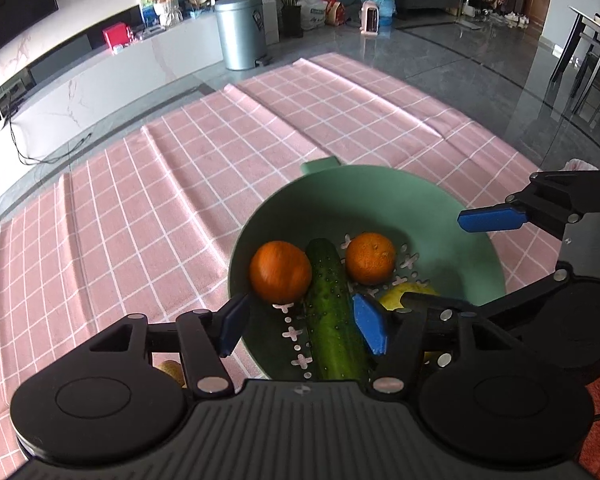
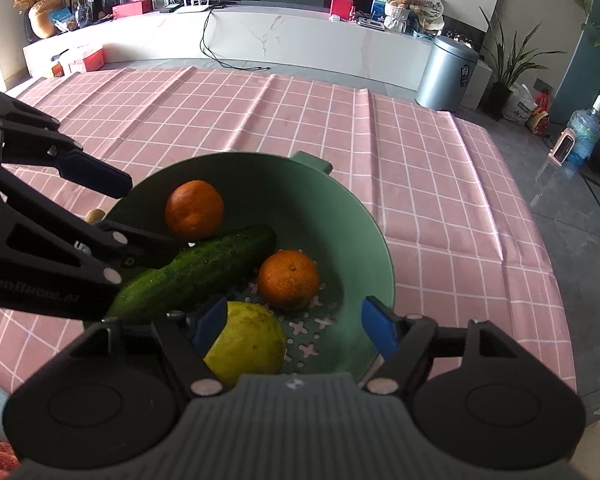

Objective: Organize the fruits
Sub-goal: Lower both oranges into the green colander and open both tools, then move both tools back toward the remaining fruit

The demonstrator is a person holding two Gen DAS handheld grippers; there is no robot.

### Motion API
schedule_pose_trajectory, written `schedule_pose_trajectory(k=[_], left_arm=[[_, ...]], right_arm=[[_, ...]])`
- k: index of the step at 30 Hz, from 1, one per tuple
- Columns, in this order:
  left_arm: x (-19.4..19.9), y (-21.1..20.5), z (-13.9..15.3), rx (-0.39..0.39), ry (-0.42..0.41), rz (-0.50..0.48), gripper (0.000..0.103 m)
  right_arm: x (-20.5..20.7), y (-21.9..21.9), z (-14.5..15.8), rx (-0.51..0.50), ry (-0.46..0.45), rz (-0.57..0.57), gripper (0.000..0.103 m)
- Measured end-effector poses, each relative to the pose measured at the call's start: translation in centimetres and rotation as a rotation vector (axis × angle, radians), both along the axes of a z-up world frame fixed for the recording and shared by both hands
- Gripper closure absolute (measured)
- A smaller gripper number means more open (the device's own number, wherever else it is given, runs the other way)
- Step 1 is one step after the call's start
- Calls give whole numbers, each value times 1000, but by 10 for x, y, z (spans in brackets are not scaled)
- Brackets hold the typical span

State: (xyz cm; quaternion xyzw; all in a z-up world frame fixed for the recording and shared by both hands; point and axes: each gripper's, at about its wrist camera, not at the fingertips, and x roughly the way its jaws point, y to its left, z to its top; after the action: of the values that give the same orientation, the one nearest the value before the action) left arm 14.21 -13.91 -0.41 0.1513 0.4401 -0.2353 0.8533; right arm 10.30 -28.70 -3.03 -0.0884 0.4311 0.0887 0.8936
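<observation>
A green colander bowl (image 1: 380, 196) (image 2: 364, 220) sits on the pink checked tablecloth. In it lie two oranges (image 1: 281, 272) (image 1: 370, 258), a cucumber (image 1: 332, 312) and a yellow-green pear (image 2: 246, 344). In the right wrist view the oranges (image 2: 194, 209) (image 2: 289, 279) flank the cucumber (image 2: 196, 272). My left gripper (image 1: 302, 326) is open over the bowl's near-left rim, its jaws astride the cucumber's near end. My right gripper (image 2: 294, 324) is open over the bowl's near rim, above the pear and empty. A small brown kiwi (image 1: 172, 370) (image 2: 95, 214) lies on the cloth outside the bowl.
The pink checked tablecloth (image 1: 180, 200) (image 2: 420, 152) covers a glass table, with creases running across it. A grey bin (image 1: 242, 30) and a white low cabinet (image 2: 300, 36) stand beyond the table. Dark chairs (image 1: 596, 64) stand at the far right.
</observation>
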Motion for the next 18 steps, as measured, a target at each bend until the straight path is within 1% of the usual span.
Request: schedule_pose_trajectory(k=[5,10,14,18], left_arm=[[-18,17,21,-51,-47,25,32],[-39,42,34,-85,-82,54,31],[-56,66,38,-96,-99,70,31],[-70,90,36,-104,-108,102,30]], right_arm=[[-21,4,13,38,-50,-43,27],[-49,14,25,144,-91,-101,26],[-69,26,28,234,-103,-140,25],[-91,44,27,280,-121,-160,24]])
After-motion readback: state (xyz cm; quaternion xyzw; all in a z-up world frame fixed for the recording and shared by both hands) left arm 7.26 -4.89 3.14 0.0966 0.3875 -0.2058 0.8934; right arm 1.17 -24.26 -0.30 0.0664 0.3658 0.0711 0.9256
